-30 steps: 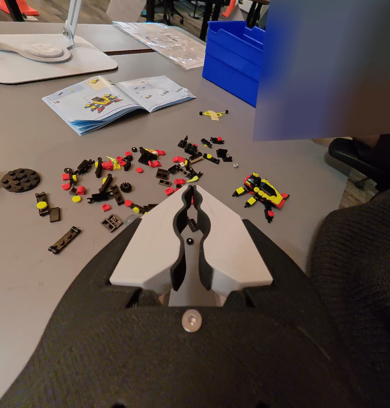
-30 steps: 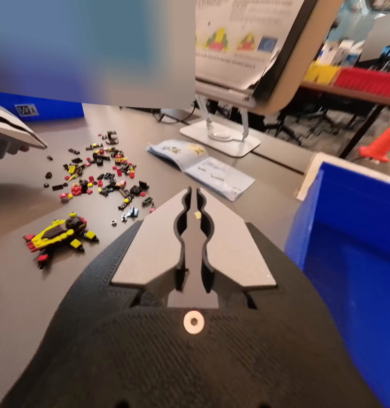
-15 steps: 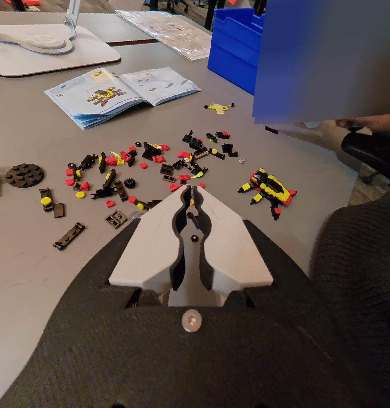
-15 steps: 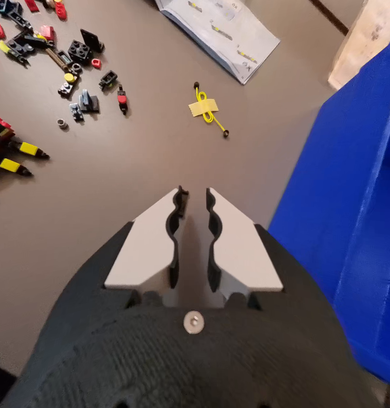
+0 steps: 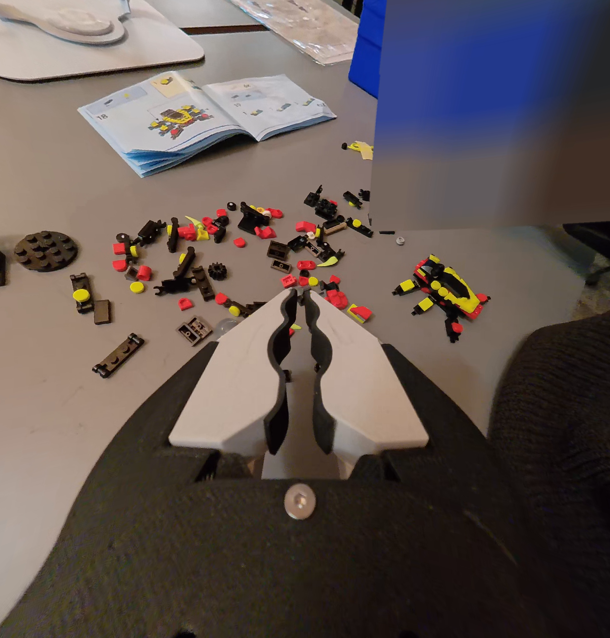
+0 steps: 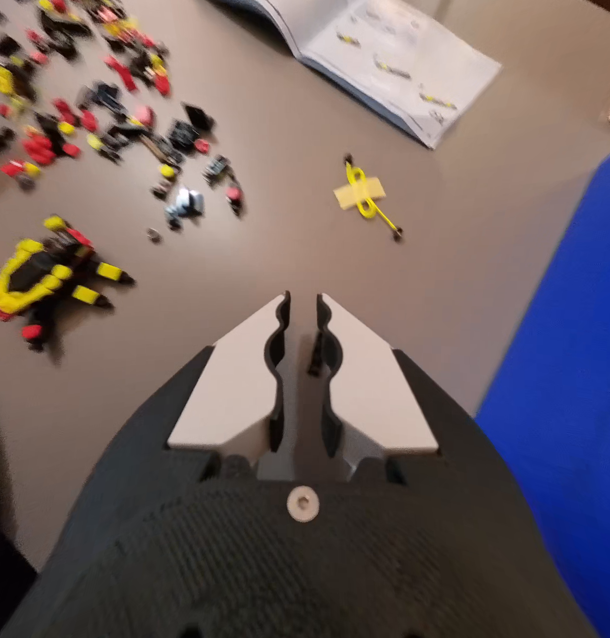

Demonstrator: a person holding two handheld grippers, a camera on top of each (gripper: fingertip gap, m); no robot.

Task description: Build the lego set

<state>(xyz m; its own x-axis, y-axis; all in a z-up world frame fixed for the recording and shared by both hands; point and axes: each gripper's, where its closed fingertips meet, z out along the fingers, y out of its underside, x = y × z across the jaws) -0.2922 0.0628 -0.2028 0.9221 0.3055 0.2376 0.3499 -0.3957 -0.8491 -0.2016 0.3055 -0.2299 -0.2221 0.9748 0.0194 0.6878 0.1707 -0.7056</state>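
Note:
A partly built yellow, black and red lego model (image 5: 441,293) sits on the grey table, right of my left gripper (image 5: 300,294); it is at the left in the right wrist view (image 6: 37,276). Loose black, red and yellow pieces (image 5: 227,262) lie scattered ahead of the left gripper, whose jaws are almost together over the pile's near edge. My right gripper (image 6: 302,297) is slightly open and low over bare table. A thin black piece (image 6: 315,355) shows between its fingers, next to the right one; I cannot tell whether it touches. The loose pieces (image 6: 107,103) lie far left of it.
An open instruction booklet (image 5: 200,121) lies behind the pieces. A yellow string with tape (image 6: 364,196) lies ahead of the right gripper. A blue bin (image 6: 573,310) stands close on its right. A black round plate (image 5: 46,250) is far left. A white stand base (image 5: 89,41) is at the back. Across from one pair of fingers to the other is roughly 25 cm. From my left tips it is roughly 15 cm to the black round plate (image 5: 46,250); from my right, 35 cm.
The right gripper swung down from a level view, opened its jaws, then shifted left and nearer the table. The left gripper crept forward over the pile's edge.

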